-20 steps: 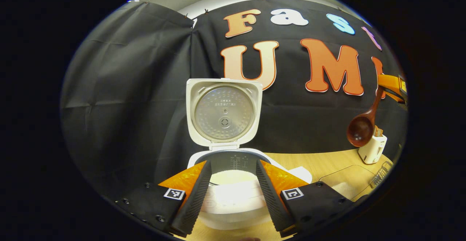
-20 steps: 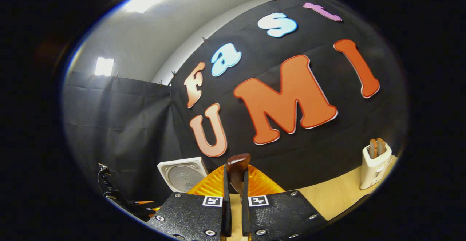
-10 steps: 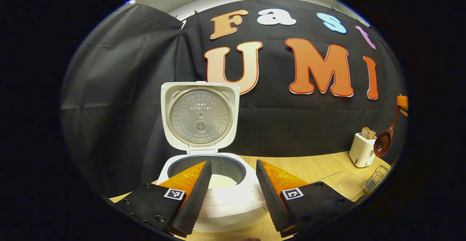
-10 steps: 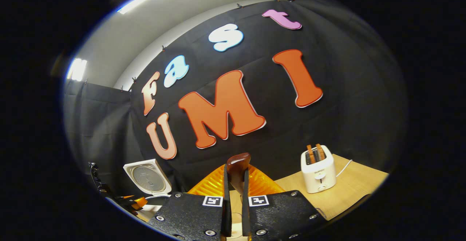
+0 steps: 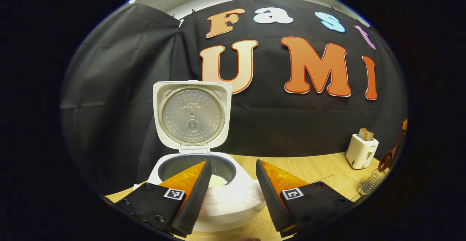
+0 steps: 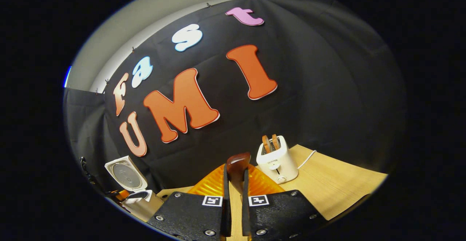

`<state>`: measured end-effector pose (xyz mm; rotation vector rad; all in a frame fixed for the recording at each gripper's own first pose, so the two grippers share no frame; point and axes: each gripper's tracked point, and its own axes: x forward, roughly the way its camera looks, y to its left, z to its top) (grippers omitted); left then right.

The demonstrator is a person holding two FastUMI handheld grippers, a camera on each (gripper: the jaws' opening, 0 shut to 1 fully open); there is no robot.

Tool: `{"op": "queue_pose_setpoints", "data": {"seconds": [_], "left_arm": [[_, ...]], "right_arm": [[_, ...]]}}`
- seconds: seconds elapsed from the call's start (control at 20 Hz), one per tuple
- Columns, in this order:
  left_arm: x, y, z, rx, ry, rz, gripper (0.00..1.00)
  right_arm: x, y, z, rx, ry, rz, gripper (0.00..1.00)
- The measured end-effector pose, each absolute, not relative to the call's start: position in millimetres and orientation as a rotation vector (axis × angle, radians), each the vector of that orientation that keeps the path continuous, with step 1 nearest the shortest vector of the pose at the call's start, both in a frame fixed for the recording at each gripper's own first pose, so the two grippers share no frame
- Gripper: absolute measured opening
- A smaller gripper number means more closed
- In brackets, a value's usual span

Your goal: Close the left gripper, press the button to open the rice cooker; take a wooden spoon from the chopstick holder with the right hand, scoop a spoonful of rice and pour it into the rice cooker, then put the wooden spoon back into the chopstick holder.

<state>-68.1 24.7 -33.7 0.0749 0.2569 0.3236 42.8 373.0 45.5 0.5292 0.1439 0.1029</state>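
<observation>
In the left gripper view, the rice cooker is seen close up at 6 o'clock, its lid raised upright and white rice lying in the inner pot. The left gripper is held before it with its fingers wide apart and nothing between them. At 3 o'clock, by the rim of that view, the wooden spoon is seen bowl-down, above a wire rack and just beside the toaster.

In the right gripper view, the right gripper is seen at 6 o'clock with its fingers clamped together on the spoon's handle, whose dark rounded end stands up between them. The toaster, with two slices of bread in its slots and a white cord trailing off, is shown just past the handle at 5 o'clock. The rice cooker is set far off at 8 o'clock, small, its lid open.

A wide bare stretch of wooden table is left open at 4 o'clock of the right gripper view, up to its edge. In the left gripper view, bare table lies between cooker and toaster. Whether the rack is the chopstick holder cannot be told.
</observation>
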Motion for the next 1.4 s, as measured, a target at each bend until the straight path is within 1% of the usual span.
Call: {"op": "queue_pose_setpoints", "data": {"seconds": [0.2,0.4,0.45,0.55,0.65,0.75,0.8,1.0,1.2,1.3,1.35,1.4], "left_arm": [[-66,27,-32,0.056,0.255,0.340,0.81],[-66,40,-37,-0.006,0.299,0.366,0.81],[-64,43,-34,-0.010,0.294,0.371,0.81],[-57,54,-26,-0.003,0.286,0.390,0.81],[-47,61,-17,0.018,0.294,0.399,0.82],[-38,66,1,0.058,0.277,0.405,0.81],[-34,65,9,0.066,0.264,0.397,0.81],[-18,60,29,0.047,0.241,0.366,0.81],[-1,69,62,0.077,0.200,0.376,0.81],[6,83,80,0.118,0.183,0.416,0.81],[10,91,89,0.132,0.170,0.435,0.81],[15,95,101,0.140,0.146,0.438,0.81]], "right_arm": [[38,379,30,0.577,0.216,0.092,0.12],[31,382,17,0.627,0.286,0.089,0.12],[30,381,20,0.645,0.279,0.087,0.12],[36,384,16,0.669,0.291,0.080,0.12],[30,384,3,0.671,0.349,0.078,0.12],[24,381,8,0.674,0.344,0.090,0.13],[31,382,4,0.666,0.341,0.097,0.13],[29,380,2,0.625,0.343,0.129,0.19],[17,380,-2,0.564,0.382,0.214,0.22],[18,368,-10,0.491,0.388,0.194,0.25],[19,360,-15,0.454,0.394,0.176,0.30],[19,353,-18,0.430,0.409,0.168,0.32]]}}
